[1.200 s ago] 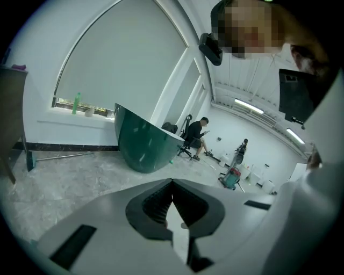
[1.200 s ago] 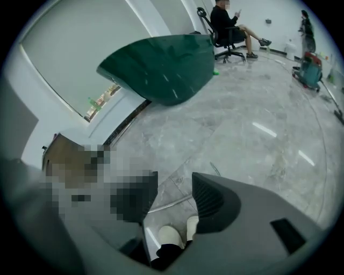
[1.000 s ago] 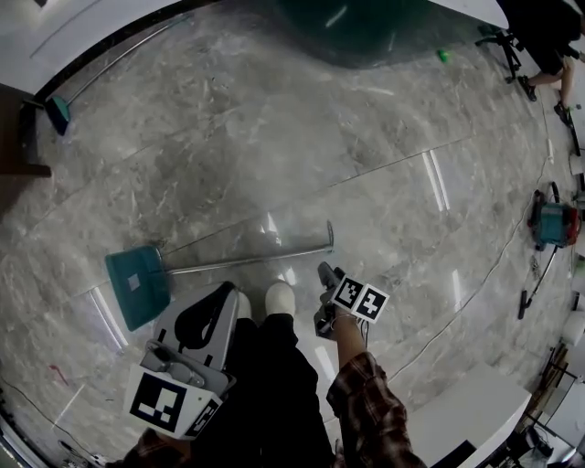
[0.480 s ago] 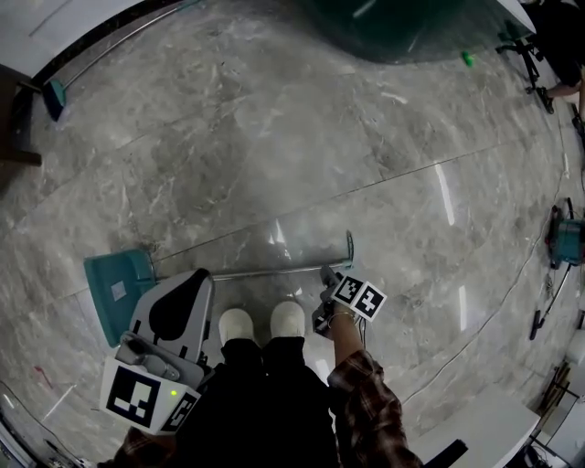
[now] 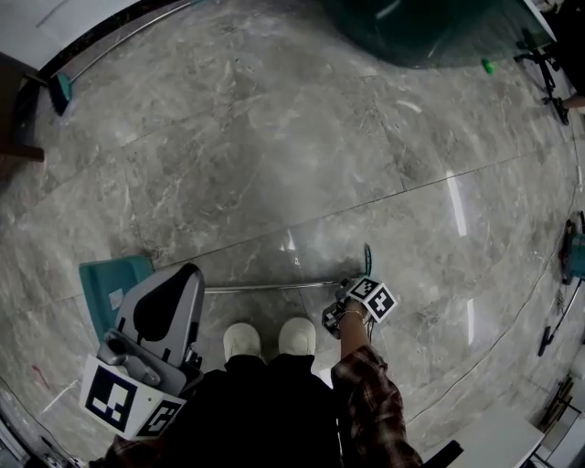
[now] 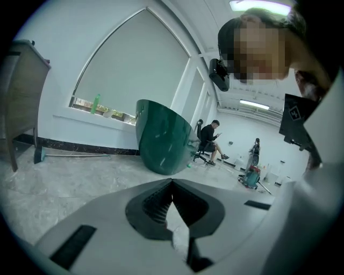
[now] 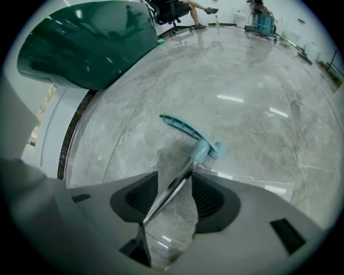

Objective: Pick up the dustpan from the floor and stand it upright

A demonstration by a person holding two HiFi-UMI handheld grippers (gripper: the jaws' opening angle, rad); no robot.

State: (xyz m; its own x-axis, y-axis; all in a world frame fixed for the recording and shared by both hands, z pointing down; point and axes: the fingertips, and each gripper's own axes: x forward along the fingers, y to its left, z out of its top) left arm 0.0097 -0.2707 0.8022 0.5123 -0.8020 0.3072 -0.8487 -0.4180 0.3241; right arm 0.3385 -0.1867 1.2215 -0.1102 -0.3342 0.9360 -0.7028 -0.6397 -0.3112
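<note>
The dustpan lies flat on the marble floor. Its teal pan [image 5: 108,277] is at the left, and its metal handle [image 5: 274,287] runs right to a teal grip [image 5: 366,260]. My right gripper [image 5: 345,292] is down at the grip end and stands open. In the right gripper view the metal handle [image 7: 180,180] passes between its jaws [image 7: 174,196], close to the left one, and the teal grip [image 7: 185,129] lies just beyond. My left gripper [image 5: 186,274] hovers over the pan end, shut and holding nothing, and points out into the room [image 6: 172,185].
My white shoes [image 5: 243,340] stand just behind the handle. A large dark green curved panel [image 5: 430,27] leans at the far side. A broom [image 5: 60,88] lies along the wall at top left. A cable [image 5: 512,274] and a teal machine [image 5: 574,256] are at the right.
My right gripper has come down onto the handle near its grip, so the rod now sits between its jaws. The left gripper has drifted left and lower in the view.
</note>
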